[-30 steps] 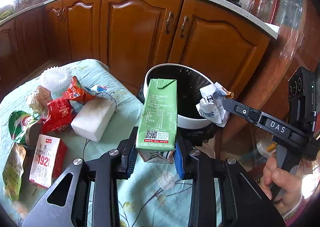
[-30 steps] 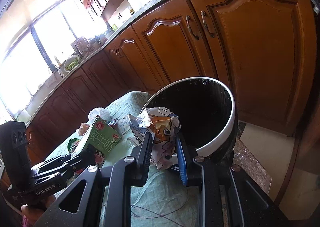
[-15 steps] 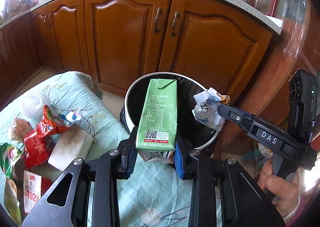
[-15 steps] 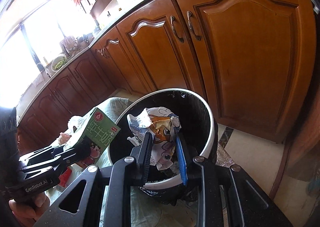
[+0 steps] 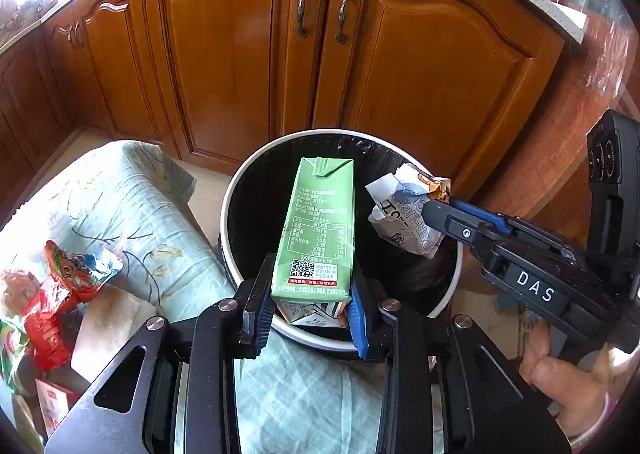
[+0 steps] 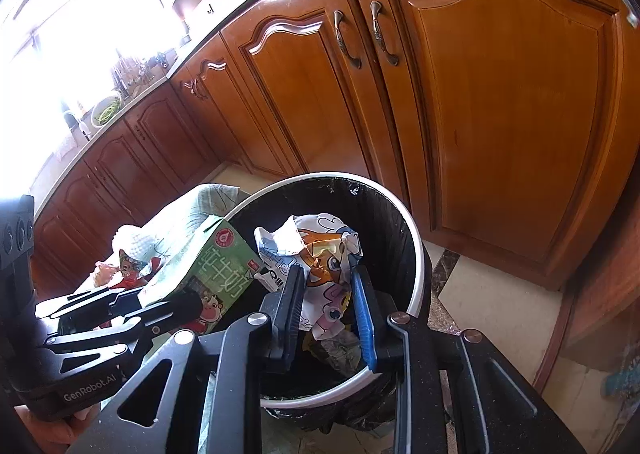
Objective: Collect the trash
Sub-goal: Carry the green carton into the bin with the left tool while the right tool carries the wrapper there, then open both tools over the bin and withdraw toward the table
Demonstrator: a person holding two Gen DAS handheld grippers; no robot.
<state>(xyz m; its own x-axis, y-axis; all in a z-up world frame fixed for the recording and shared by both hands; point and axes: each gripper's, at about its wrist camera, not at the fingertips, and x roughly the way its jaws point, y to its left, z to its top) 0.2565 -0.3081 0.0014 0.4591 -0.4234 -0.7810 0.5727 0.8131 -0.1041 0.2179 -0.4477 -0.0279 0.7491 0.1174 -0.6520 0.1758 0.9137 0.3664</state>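
My left gripper point(image 5: 311, 296) is shut on a green milk carton point(image 5: 318, 230) and holds it upright over the near rim of the round white-rimmed trash bin point(image 5: 236, 193) with its black liner. My right gripper point(image 6: 326, 282) is shut on a crumpled cartoon-printed wrapper point(image 6: 320, 254) and holds it over the bin's opening point(image 6: 416, 238). The carton also shows in the right wrist view point(image 6: 204, 274), and the wrapper in the left wrist view point(image 5: 404, 217), to the right of the carton.
A table with a pale green cloth point(image 5: 132, 209) stands left of the bin, with red snack wrappers point(image 5: 56, 286), a white block point(image 5: 108, 326) and other litter on it. Wooden cabinet doors point(image 5: 248, 53) rise just behind the bin. Tiled floor point(image 6: 480, 294) lies to the right.
Both grippers have moved forward with their loads, from above the table's edge to over the bin. The bin now sits nearer and more underneath them.
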